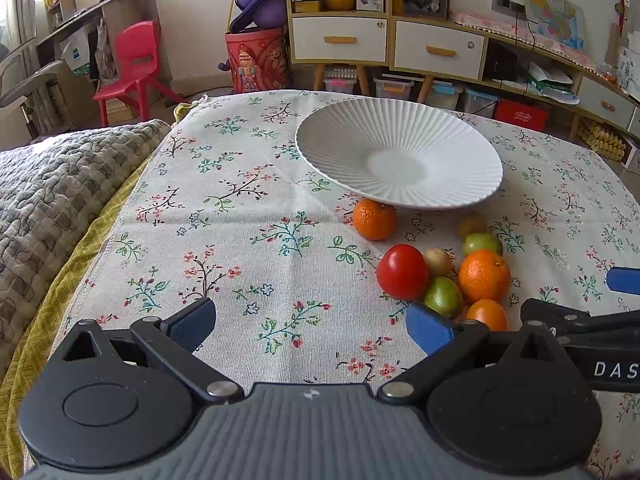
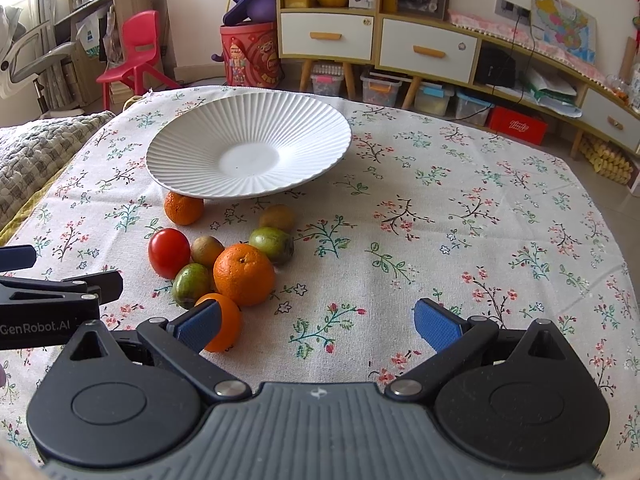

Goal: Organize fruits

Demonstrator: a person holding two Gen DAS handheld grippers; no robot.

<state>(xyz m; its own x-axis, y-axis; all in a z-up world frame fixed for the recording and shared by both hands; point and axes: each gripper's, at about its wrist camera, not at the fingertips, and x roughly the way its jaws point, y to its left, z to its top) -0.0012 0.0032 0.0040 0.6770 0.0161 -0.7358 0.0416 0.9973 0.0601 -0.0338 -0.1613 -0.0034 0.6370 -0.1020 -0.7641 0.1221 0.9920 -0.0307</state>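
Observation:
A white ribbed plate [image 1: 400, 152] [image 2: 248, 144] sits empty on the floral tablecloth. One orange [image 1: 374, 219] [image 2: 184, 208] lies at its near rim. A cluster lies nearer: a red tomato [image 1: 402, 271] [image 2: 169, 252], a large orange [image 1: 484, 276] [image 2: 244, 274], green fruits [image 1: 442, 296] [image 2: 272, 243], a small orange [image 1: 486, 314] [image 2: 224, 320]. My left gripper [image 1: 310, 326] is open and empty, left of the cluster. My right gripper [image 2: 318, 326] is open and empty; its left finger [image 2: 198, 326] stands in front of the small orange.
A quilted blanket [image 1: 48, 184] borders the table's left edge. A red chair [image 1: 134, 64], a red bin [image 1: 256, 60] and cabinets [image 1: 384, 40] stand beyond the far edge. The floral tablecloth [image 2: 480, 220] stretches right of the fruit.

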